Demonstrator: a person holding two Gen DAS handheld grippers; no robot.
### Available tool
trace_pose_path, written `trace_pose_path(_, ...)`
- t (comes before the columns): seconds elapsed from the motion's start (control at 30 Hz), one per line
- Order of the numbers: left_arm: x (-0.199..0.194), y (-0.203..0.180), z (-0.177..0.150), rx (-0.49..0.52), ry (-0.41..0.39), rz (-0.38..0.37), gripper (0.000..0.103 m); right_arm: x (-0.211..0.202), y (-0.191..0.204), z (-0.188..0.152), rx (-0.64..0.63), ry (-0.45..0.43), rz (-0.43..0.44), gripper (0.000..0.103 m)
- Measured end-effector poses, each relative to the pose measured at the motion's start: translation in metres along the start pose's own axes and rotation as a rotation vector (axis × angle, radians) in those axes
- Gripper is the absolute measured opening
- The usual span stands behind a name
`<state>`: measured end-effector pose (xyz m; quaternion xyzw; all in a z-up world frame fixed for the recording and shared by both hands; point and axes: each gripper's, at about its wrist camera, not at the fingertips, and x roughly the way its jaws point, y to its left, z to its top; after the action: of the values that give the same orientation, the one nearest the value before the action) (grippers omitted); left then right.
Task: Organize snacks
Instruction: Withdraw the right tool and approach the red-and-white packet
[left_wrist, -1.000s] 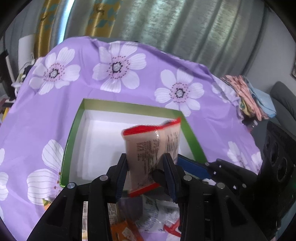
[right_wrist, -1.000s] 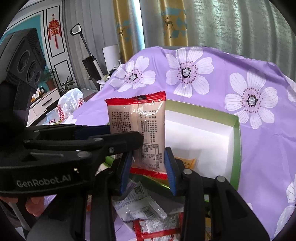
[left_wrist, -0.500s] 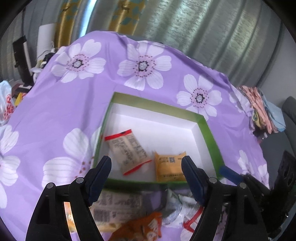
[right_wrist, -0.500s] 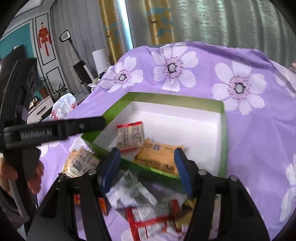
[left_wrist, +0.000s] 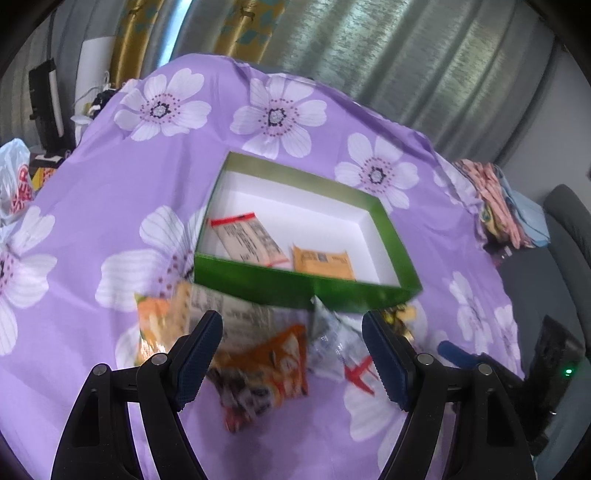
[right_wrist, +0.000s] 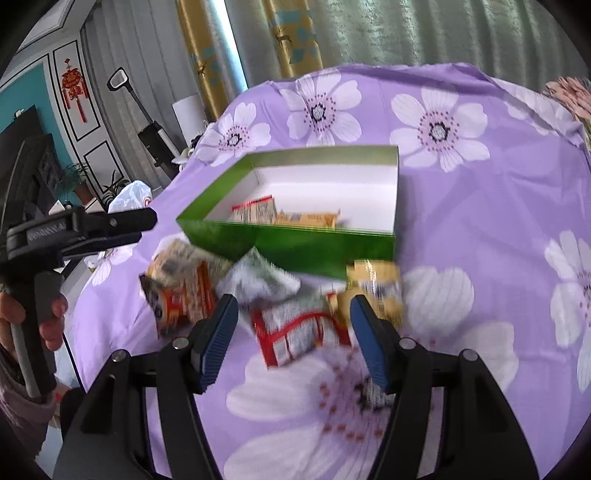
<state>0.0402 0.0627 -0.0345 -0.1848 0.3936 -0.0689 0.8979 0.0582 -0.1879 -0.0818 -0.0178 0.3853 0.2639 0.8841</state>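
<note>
Snack packets sat in two spots: a beige red-edged packet (left_wrist: 248, 240) and an orange packet (left_wrist: 322, 263) lay inside the green white-lined cardboard box (left_wrist: 303, 284); loose foil packets (right_wrist: 295, 325) lay on the purple flowered tablecloth (left_wrist: 110, 206) just before it. Left gripper (left_wrist: 291, 354) and right gripper (right_wrist: 291, 332) hovered over the pile, jaws apart, holding nothing.

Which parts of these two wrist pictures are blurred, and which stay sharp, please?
Left wrist view: the loose packets near the gripper smear with motion, while the green box and curtains read fairly sharp. Right wrist view: the red-and-white packet and nearby wrappers blur; the fingers stay crisp. Both views bend towards the dark rims.
</note>
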Motion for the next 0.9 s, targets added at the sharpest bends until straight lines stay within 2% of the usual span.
trace_pose_path(0.3, -0.006, -0.018, -0.041, 0.004, 0.07, -0.045, 0.078, -0.006, -0.003, -0.028, 0.02, 0.04, 0.014, 0.064)
trace_pose_path(0.5, 0.016, -0.03, -0.076, -0.015, 0.214, -0.11, 0.078, -0.003, -0.004, -0.04, 0.028, 0.065, 0.039, 0.064)
trace_pose_path(0.7, 0.025, -0.033, -0.087, -0.07, 0.272, -0.152, 0.078, -0.004, -0.022, -0.048, 0.089, 0.052, 0.031, 0.064)
trace_pose_path(0.9, 0.035, -0.035, -0.085, -0.115, 0.293, -0.173, 0.078, -0.001, -0.037, -0.054, 0.154, 0.046, 0.08, 0.065)
